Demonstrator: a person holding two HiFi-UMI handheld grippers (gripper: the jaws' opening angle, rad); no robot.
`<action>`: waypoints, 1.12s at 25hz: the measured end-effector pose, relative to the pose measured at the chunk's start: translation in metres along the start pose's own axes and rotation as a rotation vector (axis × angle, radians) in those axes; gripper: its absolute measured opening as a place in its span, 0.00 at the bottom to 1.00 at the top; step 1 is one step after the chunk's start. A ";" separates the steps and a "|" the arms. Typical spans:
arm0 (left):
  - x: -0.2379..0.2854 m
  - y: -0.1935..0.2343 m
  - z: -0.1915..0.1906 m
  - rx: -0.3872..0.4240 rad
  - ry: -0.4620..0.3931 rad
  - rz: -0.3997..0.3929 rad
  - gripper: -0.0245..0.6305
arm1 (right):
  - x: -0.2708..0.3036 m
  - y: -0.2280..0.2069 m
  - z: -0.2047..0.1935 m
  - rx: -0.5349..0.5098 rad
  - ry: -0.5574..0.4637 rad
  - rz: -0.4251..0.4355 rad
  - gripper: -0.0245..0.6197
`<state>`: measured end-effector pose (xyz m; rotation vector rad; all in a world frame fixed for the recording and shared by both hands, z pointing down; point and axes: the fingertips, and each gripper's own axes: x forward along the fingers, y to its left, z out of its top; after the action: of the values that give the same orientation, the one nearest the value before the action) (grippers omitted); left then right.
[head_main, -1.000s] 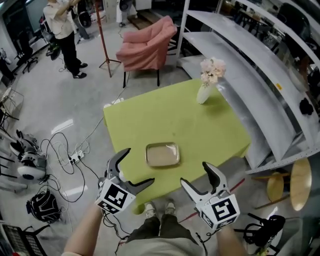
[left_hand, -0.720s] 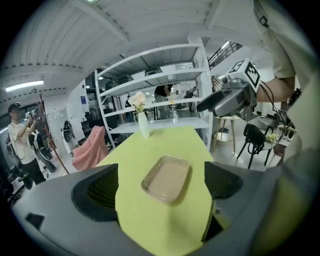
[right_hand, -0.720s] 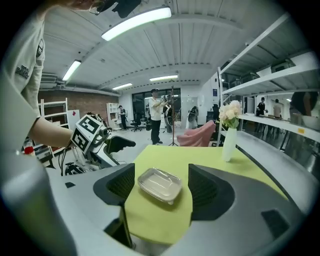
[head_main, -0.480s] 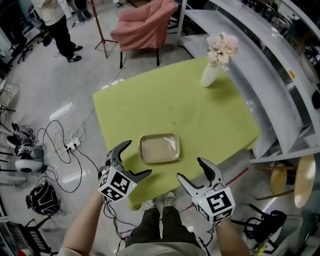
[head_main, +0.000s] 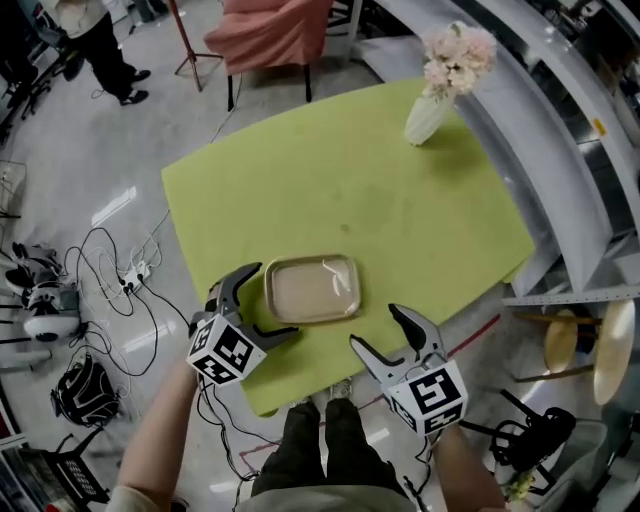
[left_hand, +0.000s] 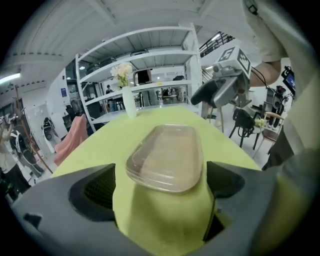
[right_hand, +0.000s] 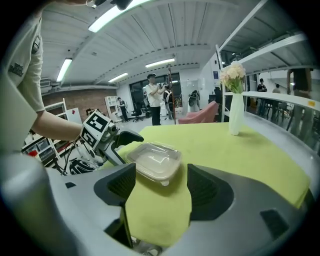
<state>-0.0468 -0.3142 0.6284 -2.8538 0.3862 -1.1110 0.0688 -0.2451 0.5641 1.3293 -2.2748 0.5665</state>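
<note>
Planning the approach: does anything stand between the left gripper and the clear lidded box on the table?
Nothing visible does. The left gripper has its jaws open, and only bare green tablecloth lies between them and the box.

Green-clothed table (head_main: 400, 230) w/ clear lidded container (head_main: 311, 289), flower vase (head_main: 428, 115).

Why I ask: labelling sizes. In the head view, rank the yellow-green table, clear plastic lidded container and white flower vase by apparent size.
1. Yellow-green table
2. Clear plastic lidded container
3. White flower vase, farther from the camera, so true size is unsure.
</note>
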 end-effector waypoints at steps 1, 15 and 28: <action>0.002 0.001 -0.001 -0.003 0.000 -0.005 0.88 | 0.002 -0.001 -0.003 0.004 0.006 0.002 0.55; 0.023 -0.003 -0.012 0.076 0.050 -0.087 0.88 | 0.025 -0.007 -0.029 0.004 0.059 0.016 0.54; 0.022 0.001 -0.015 0.058 0.044 -0.072 0.84 | 0.032 -0.010 -0.044 -0.028 0.108 0.015 0.35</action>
<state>-0.0412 -0.3199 0.6534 -2.8169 0.2514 -1.1790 0.0708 -0.2479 0.6199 1.2388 -2.1997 0.5941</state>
